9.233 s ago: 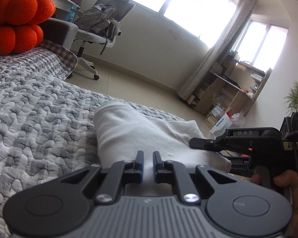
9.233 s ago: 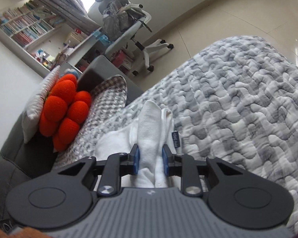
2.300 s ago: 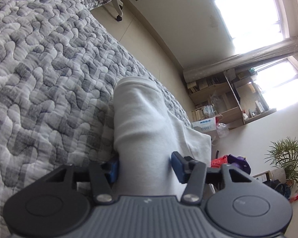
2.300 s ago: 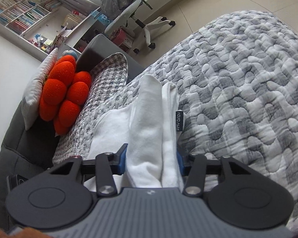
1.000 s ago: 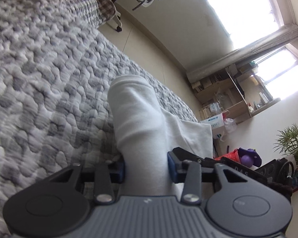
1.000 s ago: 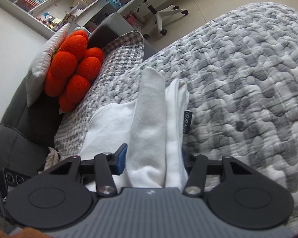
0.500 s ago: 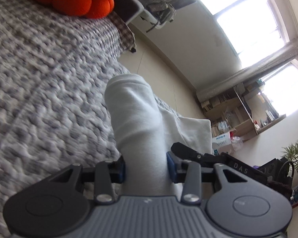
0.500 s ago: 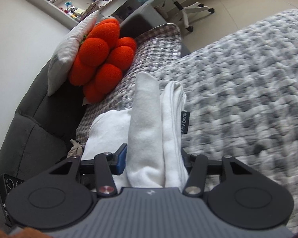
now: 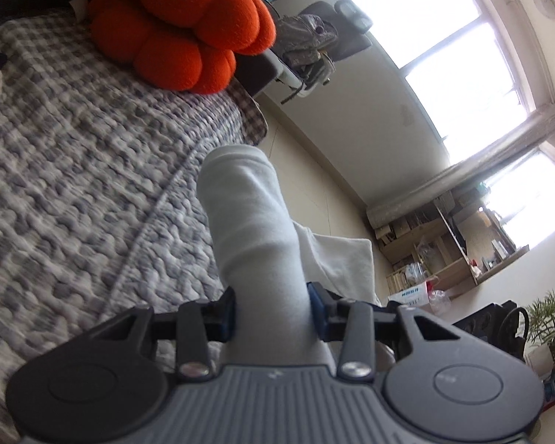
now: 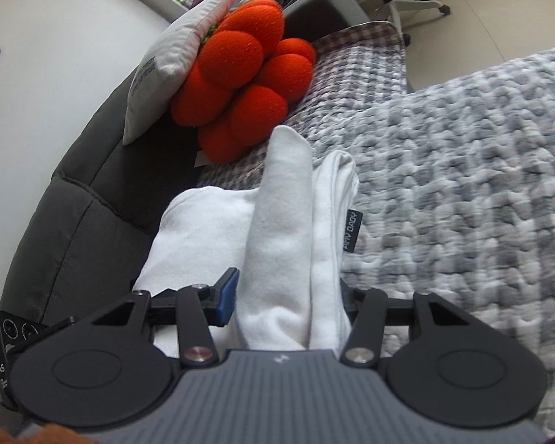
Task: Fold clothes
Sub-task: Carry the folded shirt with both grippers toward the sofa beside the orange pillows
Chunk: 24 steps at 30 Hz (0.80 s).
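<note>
Both pairs of jaws were clamped on the same folded white garment [image 9: 255, 229], each from its own end. On the left gripper [image 9: 272, 309] the blue pads pressed into either side of a thick rolled fold of cloth, which stood out forward past the fingertips like a stubby tube. Its long axis ran along the line of the fingers, with the rounded far end toward the orange plush cushion [image 9: 188, 29] and the office chair [image 9: 314, 40]. A flatter layer of the garment spread off to the right of that roll.

On the right gripper [image 10: 286, 296] the jaws stood fairly wide and were filled by two upright folds of the white garment [image 10: 285, 229] side by side; the left blue pad [image 10: 227, 296] lay against the cloth, while the right pad was hidden behind it. These folds also ran lengthwise away from the gripper, their tips toward the orange plush cushion [image 10: 248, 74] and the white pillow [image 10: 174, 74] on the dark sofa [image 10: 74, 222]. A small dark label [image 10: 352, 231] hung at the right edge of the bundle. More of the cloth sagged to the left. Beneath the garment lay the grey patterned quilt [image 10: 462, 185].
</note>
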Motion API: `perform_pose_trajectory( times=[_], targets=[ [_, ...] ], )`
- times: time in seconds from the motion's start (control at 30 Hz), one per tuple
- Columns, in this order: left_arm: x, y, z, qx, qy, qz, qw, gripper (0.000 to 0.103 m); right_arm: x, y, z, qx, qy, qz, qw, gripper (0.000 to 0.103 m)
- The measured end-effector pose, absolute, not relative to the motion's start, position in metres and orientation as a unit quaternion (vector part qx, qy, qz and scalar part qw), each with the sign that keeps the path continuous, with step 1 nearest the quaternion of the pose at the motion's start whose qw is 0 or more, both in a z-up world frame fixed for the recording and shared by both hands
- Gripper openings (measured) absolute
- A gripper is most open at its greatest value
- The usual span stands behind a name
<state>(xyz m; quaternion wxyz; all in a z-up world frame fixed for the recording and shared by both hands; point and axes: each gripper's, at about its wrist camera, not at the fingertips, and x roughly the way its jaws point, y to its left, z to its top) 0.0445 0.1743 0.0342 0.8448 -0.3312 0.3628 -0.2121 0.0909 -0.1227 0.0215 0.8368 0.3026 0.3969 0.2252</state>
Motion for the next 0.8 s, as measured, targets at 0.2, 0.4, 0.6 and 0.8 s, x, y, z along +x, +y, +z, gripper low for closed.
perform_pose_trajectory(
  times=[0.2,0.4,0.6,0.8],
  targets=[
    [0.052,0.217,0.039,-0.336,0.337,-0.183,0.86,0.04,0.116,-0.075,0.028,0.282,0.399,0.251,0.835,0.053],
    [0.061,0.263,0.044,-0.34,0.316,-0.153,0.873,0.04,0.143,-0.023,0.029,0.266,0.403,0.284,0.828,0.053],
    [0.065,0.308,0.045,-0.354,0.284,-0.124,0.882,0.04,0.169,0.028,0.03,0.253,0.404,0.319,0.819,0.053],
    [0.064,0.356,0.039,-0.388,0.243,-0.095,0.884,0.04,0.195,0.081,0.034,0.239,0.402,0.361,0.807,0.053]
  ],
)
